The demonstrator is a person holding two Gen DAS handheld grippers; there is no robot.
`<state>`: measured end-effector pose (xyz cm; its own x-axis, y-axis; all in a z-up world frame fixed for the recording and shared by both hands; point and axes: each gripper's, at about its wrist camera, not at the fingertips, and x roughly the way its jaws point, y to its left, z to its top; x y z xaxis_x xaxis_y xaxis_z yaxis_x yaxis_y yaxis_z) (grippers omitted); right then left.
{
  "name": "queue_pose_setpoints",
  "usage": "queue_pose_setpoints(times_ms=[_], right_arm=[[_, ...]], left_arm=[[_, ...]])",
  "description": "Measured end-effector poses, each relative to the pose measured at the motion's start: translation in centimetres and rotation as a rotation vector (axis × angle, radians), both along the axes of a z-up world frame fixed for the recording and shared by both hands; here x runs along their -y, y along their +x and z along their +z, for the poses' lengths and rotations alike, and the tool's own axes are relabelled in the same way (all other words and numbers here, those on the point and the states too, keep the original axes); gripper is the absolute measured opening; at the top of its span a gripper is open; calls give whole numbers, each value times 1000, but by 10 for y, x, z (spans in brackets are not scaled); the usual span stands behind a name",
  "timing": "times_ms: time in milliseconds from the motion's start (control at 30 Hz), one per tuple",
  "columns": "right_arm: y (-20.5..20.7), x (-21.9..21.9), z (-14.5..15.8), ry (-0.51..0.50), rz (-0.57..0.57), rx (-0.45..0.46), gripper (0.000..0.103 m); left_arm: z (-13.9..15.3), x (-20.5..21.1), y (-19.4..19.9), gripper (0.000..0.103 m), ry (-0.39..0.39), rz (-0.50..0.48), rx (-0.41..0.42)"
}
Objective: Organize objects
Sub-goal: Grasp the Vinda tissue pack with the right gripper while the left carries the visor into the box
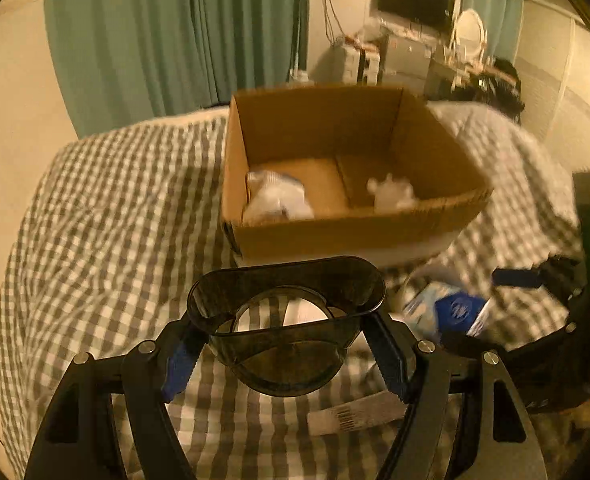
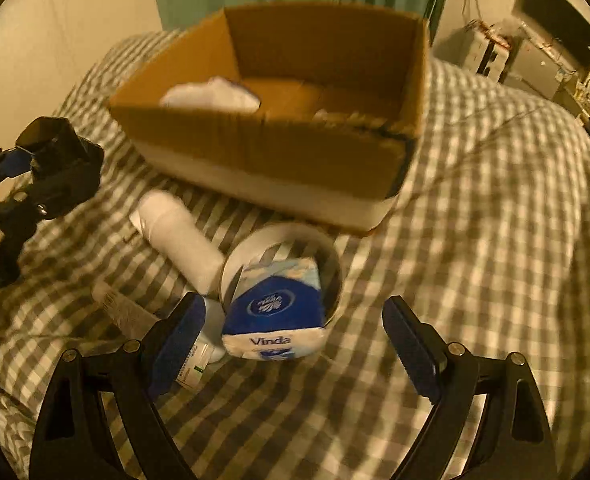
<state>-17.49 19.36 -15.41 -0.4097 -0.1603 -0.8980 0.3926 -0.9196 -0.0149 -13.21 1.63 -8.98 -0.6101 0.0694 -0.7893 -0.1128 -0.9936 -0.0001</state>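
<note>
Both grippers hung over the checked bedspread (image 2: 475, 240). Nearest the left wrist camera, the left gripper (image 1: 287, 356) was clamped on a dark translucent plastic cup (image 1: 285, 320), its blue pads (image 1: 179, 364) pressed against the cup's two sides, with the cup's open mouth facing the camera. Below it on the bedspread lay a flat white strip with a barcode (image 1: 355, 416). The right gripper (image 2: 295, 344) stood wide apart and held nothing, one finger on either side of a blue and white Vinda tissue pack (image 2: 275, 312). That pack sat partly inside a white round container (image 2: 287, 236) lying on the bedspread. Just left of the container lay a white cylindrical roll (image 2: 179, 236), and close by the left finger a small white labelled bottle (image 2: 199, 364), partly hidden. Farther off, at the middle of the bed, stood an open cardboard box (image 1: 335, 236) with crumpled white items (image 1: 275, 200) at its bottom. Behind the bed hung green curtains (image 1: 175, 40), and to the right, a cluttered desk with a dark monitor (image 1: 415, 0).
</note>
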Motion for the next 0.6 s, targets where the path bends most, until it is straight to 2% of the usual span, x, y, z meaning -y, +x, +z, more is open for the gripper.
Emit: queue_pose_setpoints(times_ms=[100, 167, 200, 367, 500, 600], right_arm=[[2, 5, -7, 27, 17, 15, 71], [4, 9, -12, 57, 24, 20, 56], [6, 10, -13, 67, 27, 22, 54], [22, 12, -4, 105, 20, -42, 52], [42, 6, 22, 65, 12, -79, 52], [61, 6, 48, 73, 28, -136, 52]], left_arm=[[-14, 5, 1, 77, 19, -5, 39], [-18, 8, 2, 77, 34, -3, 51], [-18, 8, 3, 77, 33, -1, 52], [-20, 6, 18, 77, 39, -2, 68], [-11, 3, 34, 77, 31, -6, 57], [7, 1, 46, 77, 5, 3, 5]])
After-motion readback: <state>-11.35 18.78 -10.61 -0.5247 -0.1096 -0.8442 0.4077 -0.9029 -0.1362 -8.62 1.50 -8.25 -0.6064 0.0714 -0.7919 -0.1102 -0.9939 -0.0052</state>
